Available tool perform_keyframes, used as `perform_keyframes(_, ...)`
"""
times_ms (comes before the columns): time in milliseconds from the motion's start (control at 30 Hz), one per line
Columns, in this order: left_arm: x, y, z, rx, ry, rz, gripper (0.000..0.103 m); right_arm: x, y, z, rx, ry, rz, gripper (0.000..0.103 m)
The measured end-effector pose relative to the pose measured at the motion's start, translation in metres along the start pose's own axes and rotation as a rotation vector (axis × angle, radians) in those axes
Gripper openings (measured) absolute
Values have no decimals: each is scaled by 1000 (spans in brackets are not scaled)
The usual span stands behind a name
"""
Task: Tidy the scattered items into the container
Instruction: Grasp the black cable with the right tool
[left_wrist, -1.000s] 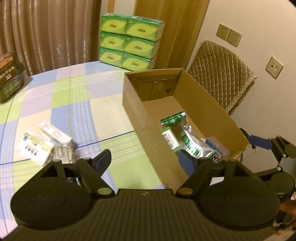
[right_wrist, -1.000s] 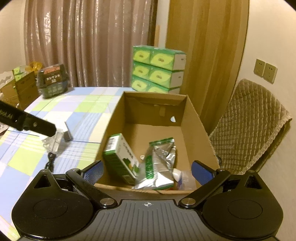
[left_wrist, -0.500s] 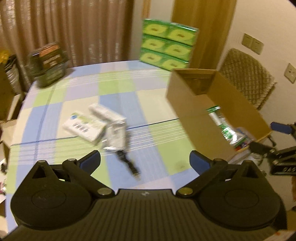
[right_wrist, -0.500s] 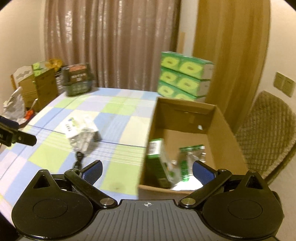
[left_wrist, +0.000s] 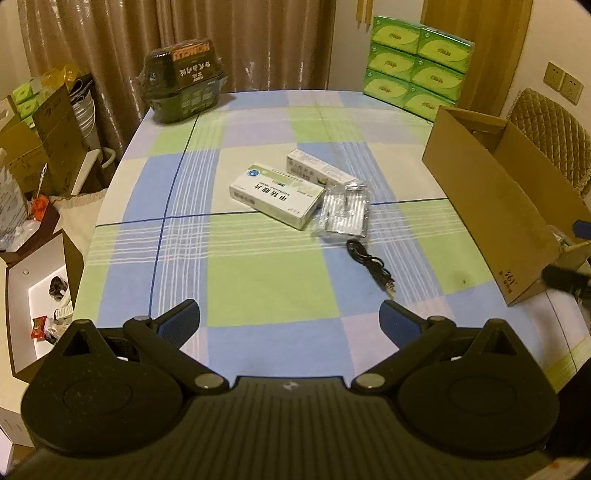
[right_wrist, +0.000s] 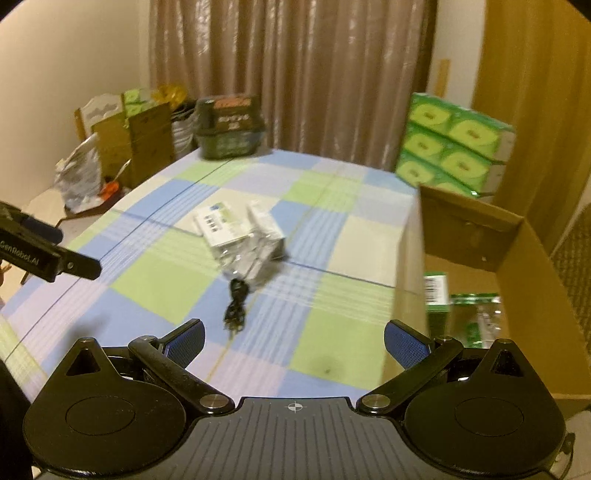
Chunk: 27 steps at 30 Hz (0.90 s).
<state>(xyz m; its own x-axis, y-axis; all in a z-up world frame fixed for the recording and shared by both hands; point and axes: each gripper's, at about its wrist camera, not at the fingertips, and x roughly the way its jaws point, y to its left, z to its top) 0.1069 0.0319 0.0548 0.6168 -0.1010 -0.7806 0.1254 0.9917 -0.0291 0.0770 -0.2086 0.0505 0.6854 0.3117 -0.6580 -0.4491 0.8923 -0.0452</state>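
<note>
- Room: pleated brown curtains (left_wrist: 258, 40) hang beyond my fingers; stacked green tissue packs (left_wrist: 417, 62) stand far right.
- Table (left_wrist: 258, 288): rounded top under a smooth checked cloth of blue, green and cream, spreading ahead of both my grippers.
- Cardboard box (left_wrist: 491, 221): the container, open-topped, matte brown, right of my left gripper (left_wrist: 290, 319); green packets (right_wrist: 437, 295) lie inside.
- Dark basket (left_wrist: 184, 88): wrapped in glossy film, at the far left edge.
- Scattered items, ahead between my left fingers: a flat white carton (left_wrist: 277, 195), a slimmer carton (left_wrist: 321, 171) touching it behind, a crinkled clear packet (left_wrist: 343, 216) just right, a coiled black cable (left_wrist: 371, 264) nearest.
- My left gripper: spread wide, holding nothing.
- My right gripper (right_wrist: 293, 341): likewise wide apart, empty.
</note>
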Motion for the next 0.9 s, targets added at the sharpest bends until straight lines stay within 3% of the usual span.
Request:
perform_keyframes(333, 26, 10, -1, 13, 6, -15, 101, 52, 15, 4, -4, 31, 52, 100)
perform_keyframes(400, 33, 12, -1, 14, 6, -20, 101, 65, 18, 5, -11, 41, 63, 87)
perform_keyframes(600, 57, 15, 0, 31, 15, -26, 101, 104, 24, 4, -36, 84, 94, 70)
perform_keyframes(900, 88, 16, 4, 68, 2, -58, 101, 153, 28, 4, -42, 138, 129, 52)
